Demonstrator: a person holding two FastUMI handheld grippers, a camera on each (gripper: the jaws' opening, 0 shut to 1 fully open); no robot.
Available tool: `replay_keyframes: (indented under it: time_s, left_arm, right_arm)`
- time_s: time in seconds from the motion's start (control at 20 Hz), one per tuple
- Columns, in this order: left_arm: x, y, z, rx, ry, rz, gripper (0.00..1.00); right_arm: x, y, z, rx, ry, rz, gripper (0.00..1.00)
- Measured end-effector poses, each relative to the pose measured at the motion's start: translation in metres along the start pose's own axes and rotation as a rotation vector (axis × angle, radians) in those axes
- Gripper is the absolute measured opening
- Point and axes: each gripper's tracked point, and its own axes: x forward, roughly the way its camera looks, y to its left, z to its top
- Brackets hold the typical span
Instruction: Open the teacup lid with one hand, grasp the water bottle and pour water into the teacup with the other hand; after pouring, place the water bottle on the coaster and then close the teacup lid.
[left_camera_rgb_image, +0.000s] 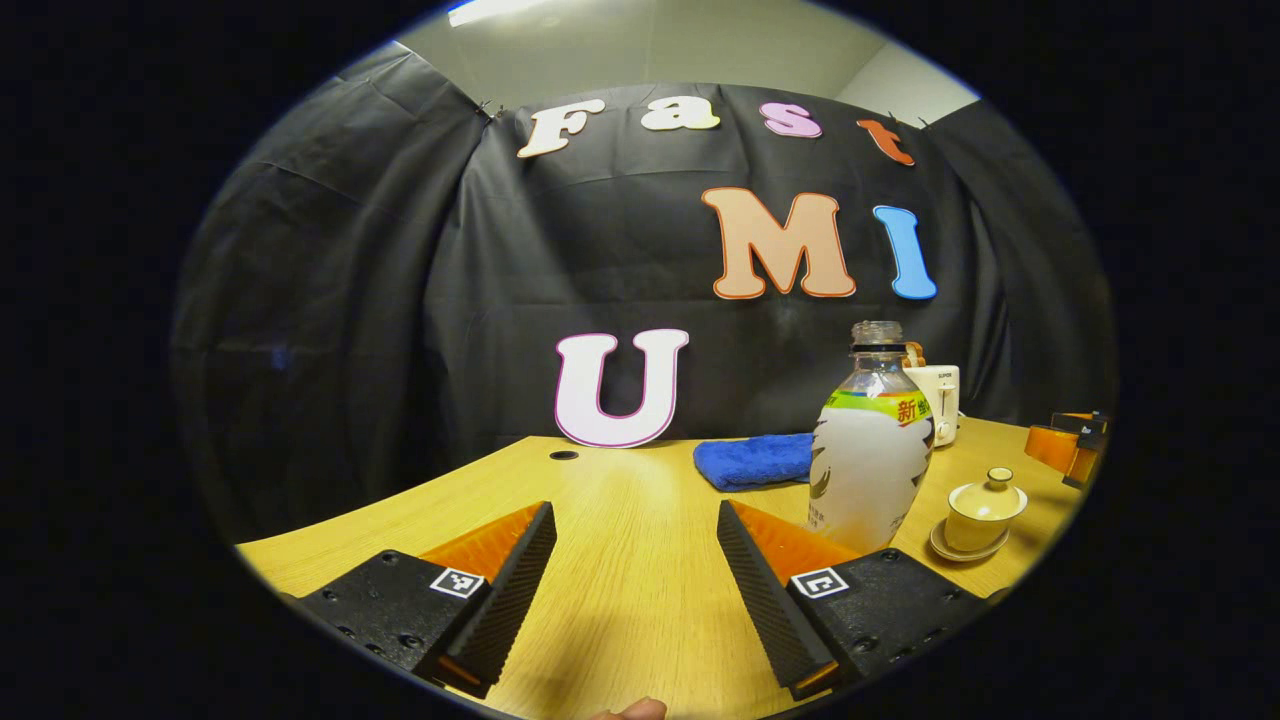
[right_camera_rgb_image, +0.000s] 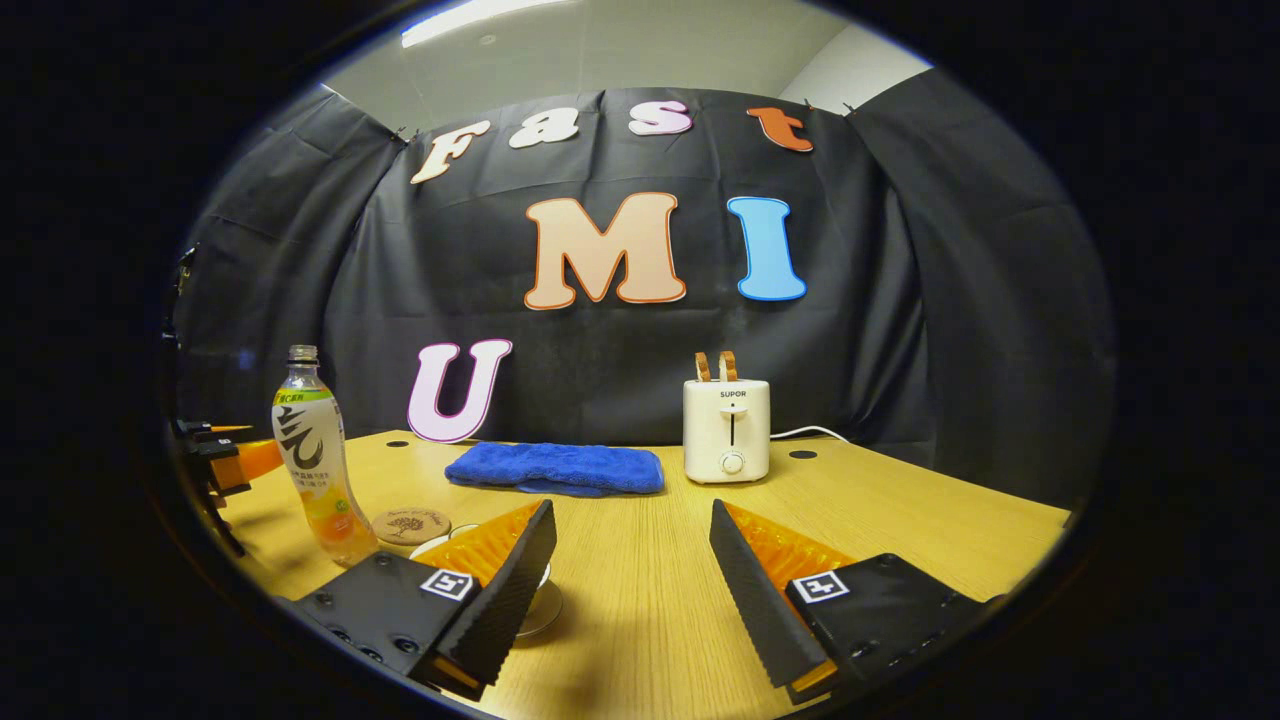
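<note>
Teacup (left_camera_rgb_image: 985, 510), lid on, sits on its saucer at the table's (left_camera_rgb_image: 640, 520) right, just beside the bottle (left_camera_rgb_image: 868, 450). Left gripper (left_camera_rgb_image: 636, 570) hovers spread, empty; bottle stands past its right finger. Right gripper (right_camera_rgb_image: 632, 575) is spread too, a coaster (right_camera_rgb_image: 411, 524) near its left finger, cloth (right_camera_rgb_image: 556, 468) and toaster (right_camera_rgb_image: 727, 428) beyond.

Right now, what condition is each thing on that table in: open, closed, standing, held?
Water bottle: upright, cap off, not held.
Teacup: lid on, on its saucer.
Coaster: flat, bare, beside the bottle.
Blue towel: folded, lying flat.
Toaster: two slices sticking up.
Left tongs: open, holding nothing.
Right tongs: open, holding nothing.
</note>
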Motion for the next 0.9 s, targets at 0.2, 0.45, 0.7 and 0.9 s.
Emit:
replay_keyframes:
  time_s: [0.2,0.45,0.7,0.9]
  left_arm:
    - [-0.0002,-0.0003,0.0004,0.0,0.0,0.0,0.95]
    - [0.0001,0.0002,-0.0004,0.0,0.0,0.0,0.95]
    - [-0.0002,0.0003,0.0005,-0.001,0.001,0.0,0.95]
    - [-0.0003,0.0005,0.0001,0.0,0.0,0.0,0.95]
  right_arm:
    - [0.0013,0.0006,-0.0001,0.0,0.001,0.003,0.99]
    - [0.0009,0.0024,-0.0001,0.0,0.0,0.015,0.98]
    - [0.001,0.0074,-0.0002,0.001,0.002,0.039,0.98]
    - [0.0015,0.0069,0.0002,0.002,0.002,0.045,0.98]
